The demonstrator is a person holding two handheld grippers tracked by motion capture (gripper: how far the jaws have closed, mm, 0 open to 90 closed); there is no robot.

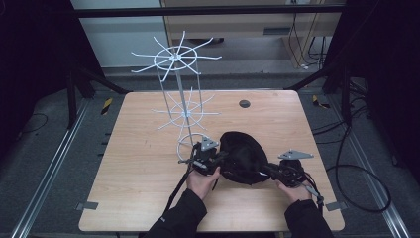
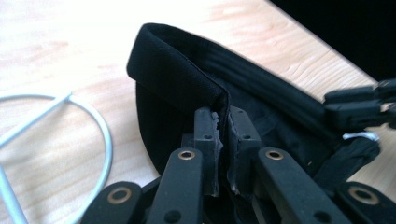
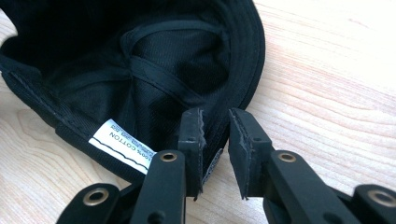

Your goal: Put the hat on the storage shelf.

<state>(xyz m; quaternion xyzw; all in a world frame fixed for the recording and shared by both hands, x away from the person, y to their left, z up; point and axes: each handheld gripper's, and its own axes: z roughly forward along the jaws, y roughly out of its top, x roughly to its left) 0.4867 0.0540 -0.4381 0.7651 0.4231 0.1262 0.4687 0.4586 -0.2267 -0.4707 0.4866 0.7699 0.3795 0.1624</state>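
Observation:
A black cotton hat (image 1: 242, 156) lies upside down on the wooden table (image 1: 138, 198), between my two grippers. My left gripper (image 1: 221, 157) holds its left rim. In the left gripper view its jaws (image 2: 224, 140) are shut on the folded brim (image 2: 177, 70). My right gripper (image 1: 267, 171) sits at the hat's right rim. In the right gripper view its jaws (image 3: 215, 140) stand apart with wood showing through the gap. The brim's edge (image 3: 212, 169) lies against the left pad only. A white care label (image 3: 122, 147) shows inside the hat (image 3: 154, 60).
A white wire display rack (image 1: 181, 99) with two tiers of spokes stands just behind the left gripper. Its base ring (image 2: 105, 140) lies close beside the hat. A dark round grommet (image 1: 244, 103) sits at the table's back. Cables (image 1: 356, 183) run on the floor at right.

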